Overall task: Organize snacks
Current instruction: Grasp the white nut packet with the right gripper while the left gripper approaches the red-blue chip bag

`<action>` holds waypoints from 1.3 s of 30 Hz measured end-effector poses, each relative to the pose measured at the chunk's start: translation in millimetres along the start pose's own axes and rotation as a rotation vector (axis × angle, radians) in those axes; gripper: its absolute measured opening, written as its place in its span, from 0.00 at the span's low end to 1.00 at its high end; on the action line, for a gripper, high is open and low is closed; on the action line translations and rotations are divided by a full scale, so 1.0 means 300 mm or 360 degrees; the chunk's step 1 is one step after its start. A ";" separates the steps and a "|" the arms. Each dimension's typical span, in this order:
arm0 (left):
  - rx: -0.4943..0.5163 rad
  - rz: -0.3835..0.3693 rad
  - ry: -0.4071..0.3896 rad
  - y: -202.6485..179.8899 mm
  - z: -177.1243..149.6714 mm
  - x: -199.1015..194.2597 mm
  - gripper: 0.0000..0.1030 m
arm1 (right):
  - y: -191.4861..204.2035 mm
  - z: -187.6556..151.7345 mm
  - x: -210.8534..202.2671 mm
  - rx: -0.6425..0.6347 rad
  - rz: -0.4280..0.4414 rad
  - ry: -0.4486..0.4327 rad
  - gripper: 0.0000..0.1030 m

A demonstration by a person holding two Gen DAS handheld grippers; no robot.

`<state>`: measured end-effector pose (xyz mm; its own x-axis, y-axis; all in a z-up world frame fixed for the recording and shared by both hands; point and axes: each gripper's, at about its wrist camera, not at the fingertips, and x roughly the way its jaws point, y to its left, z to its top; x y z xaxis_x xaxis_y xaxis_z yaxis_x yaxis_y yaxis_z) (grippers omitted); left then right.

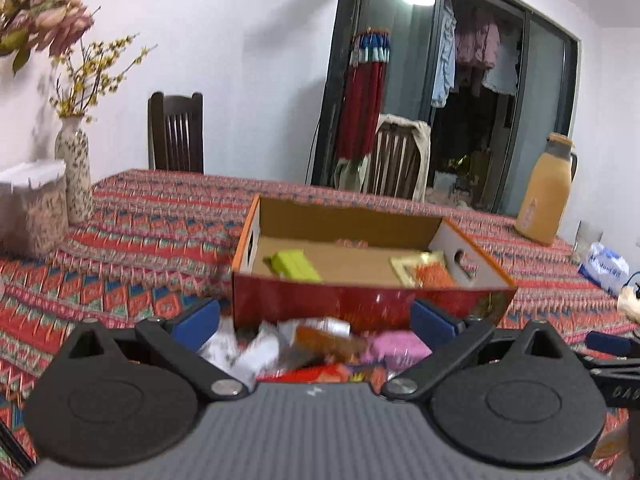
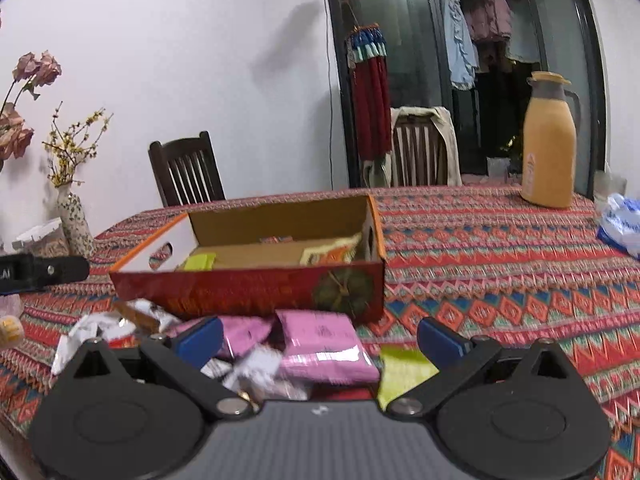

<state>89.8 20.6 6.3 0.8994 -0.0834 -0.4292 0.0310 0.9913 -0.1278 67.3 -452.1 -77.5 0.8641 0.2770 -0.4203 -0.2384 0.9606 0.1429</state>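
Note:
An open red cardboard box [image 1: 360, 304] [image 2: 248, 288] sits on the patterned tablecloth. Inside lie a lime-green pack [image 1: 294, 266] [image 2: 198, 261] and a gold-and-orange pack [image 1: 426, 272] [image 2: 332, 254]. A heap of loose snacks lies in front of the box: pink packs [image 1: 398, 344] [image 2: 324, 344], white wrappers [image 1: 256, 354] [image 2: 86, 334], an orange-brown pack [image 1: 328, 338] and a lime-green pack [image 2: 404, 368]. My left gripper [image 1: 316, 322] hovers open over the heap, holding nothing. My right gripper [image 2: 320, 334] is also open above the pink packs, holding nothing.
A floral vase [image 1: 74, 176] [image 2: 74, 220] and a white-lidded container [image 1: 32, 208] stand at the left. A yellow thermos jug [image 1: 546, 192] [image 2: 550, 140] and a blue-white plastic bag [image 1: 604, 266] [image 2: 622, 226] stand at the right. Two wooden chairs [image 1: 176, 132] [image 2: 418, 150] flank the far table edge.

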 end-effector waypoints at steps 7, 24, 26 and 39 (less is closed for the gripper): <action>-0.0016 0.0041 0.0098 0.043 -0.080 0.006 1.00 | -0.054 -0.091 -0.021 0.0029 -0.0043 0.0108 1.00; -0.0055 0.0059 0.0140 0.065 -0.091 0.015 1.00 | -0.130 -0.104 0.054 0.0069 -0.0179 0.0223 0.48; -0.0054 0.0053 0.0145 0.064 -0.091 0.016 1.00 | -0.135 -0.112 0.066 0.0067 -0.0184 0.0244 0.44; -0.0065 0.0014 0.0248 0.050 -0.110 0.034 1.00 | -0.142 -0.136 0.055 0.0053 -0.0175 0.0182 0.34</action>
<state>85.1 31.4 -29.6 0.8209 -0.0925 -0.5636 0.0027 0.9874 -0.1580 73.5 -487.4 -127.0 0.8276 0.1727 -0.5340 -0.1285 0.9845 0.1192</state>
